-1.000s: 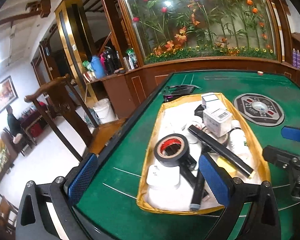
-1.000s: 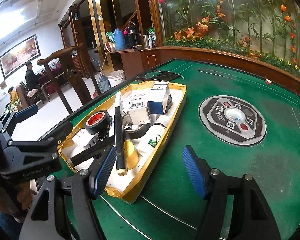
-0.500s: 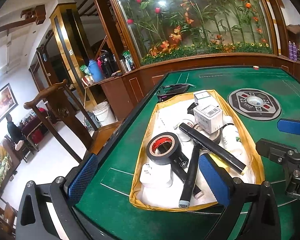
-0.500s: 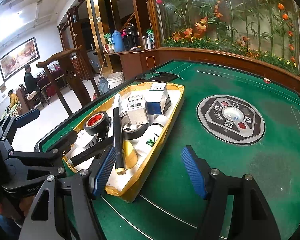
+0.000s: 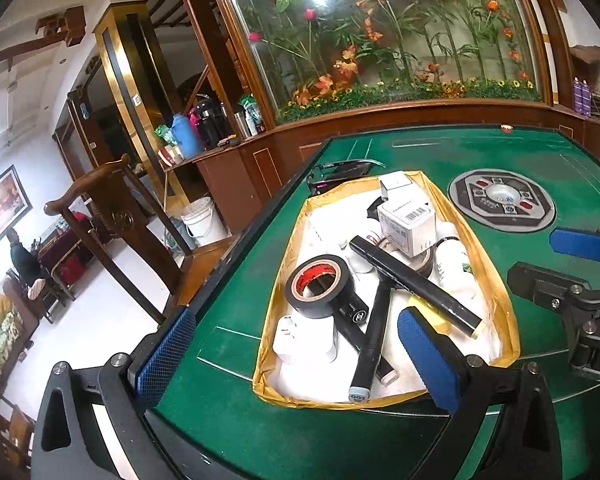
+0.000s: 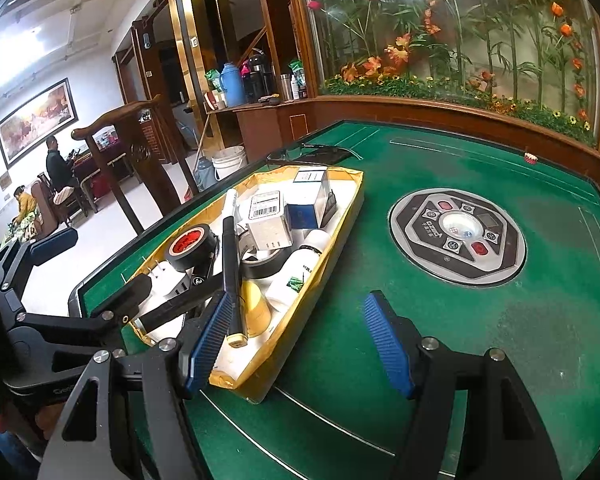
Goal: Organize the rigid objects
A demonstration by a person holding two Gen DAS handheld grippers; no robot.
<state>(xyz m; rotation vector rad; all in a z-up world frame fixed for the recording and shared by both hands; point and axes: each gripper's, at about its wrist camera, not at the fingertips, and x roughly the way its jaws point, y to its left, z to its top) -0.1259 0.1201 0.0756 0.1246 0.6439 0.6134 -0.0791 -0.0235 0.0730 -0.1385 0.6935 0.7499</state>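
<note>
A gold-rimmed tray [image 5: 496,292] [image 6: 312,296] lies on the green table. It holds a black tape roll [image 5: 320,286] [image 6: 192,246], black markers [image 5: 414,284] [image 6: 231,268], a white plug adapter [image 5: 304,338] [image 6: 168,280], a barcode box [image 5: 406,228] [image 6: 268,220], a blue box [image 6: 308,204] and a white bottle [image 5: 456,264] [image 6: 300,276]. My left gripper [image 5: 296,360] is open and empty, above the tray's near end. My right gripper [image 6: 300,344] is open and empty, astride the tray's right rim.
A round grey control panel [image 5: 502,204] [image 6: 458,236] sits in the table's middle. Black glasses [image 5: 340,172] [image 6: 316,154] lie beyond the tray. A wooden chair [image 5: 112,224] stands at the table's left edge. A wooden counter and flower display lie behind.
Both grippers have drawn back and risen slightly, so the tray sits lower and farther in view. Nothing in the tray has moved. Both stay open.
</note>
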